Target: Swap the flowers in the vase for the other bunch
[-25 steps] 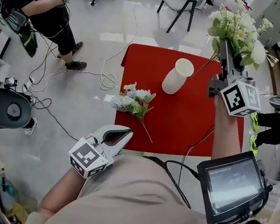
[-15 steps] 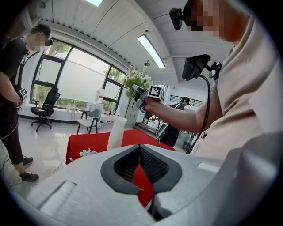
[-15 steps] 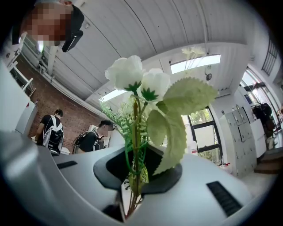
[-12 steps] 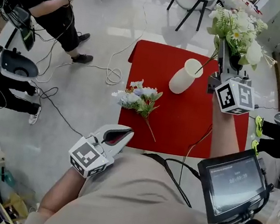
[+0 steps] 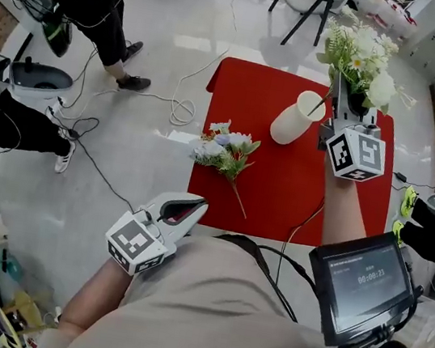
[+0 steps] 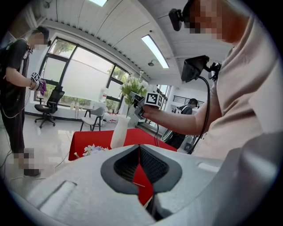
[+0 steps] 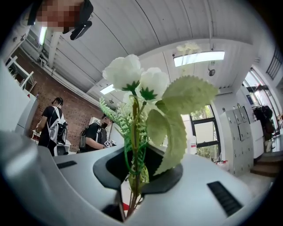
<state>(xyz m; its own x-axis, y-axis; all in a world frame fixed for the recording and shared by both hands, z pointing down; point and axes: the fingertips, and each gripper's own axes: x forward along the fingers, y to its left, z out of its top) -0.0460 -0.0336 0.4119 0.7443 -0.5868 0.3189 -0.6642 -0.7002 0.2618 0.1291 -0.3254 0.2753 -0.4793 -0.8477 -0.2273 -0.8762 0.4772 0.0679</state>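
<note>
White bunch (image 5: 359, 56) upright, stems down twd vase (image 5: 293, 122).

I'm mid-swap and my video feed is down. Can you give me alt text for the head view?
The right gripper holds a white flower bunch at the far right of the red table, with the stem end at the mouth of the white vase. A blue-and-white bunch lies on the table's left side. The left gripper is empty, short of the table's near edge.

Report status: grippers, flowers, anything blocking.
Right gripper shut on white bunch, stem tip at vase rim. Left gripper shut, empty. Blue bunch lying on table. Nothing blocking vase.
</note>
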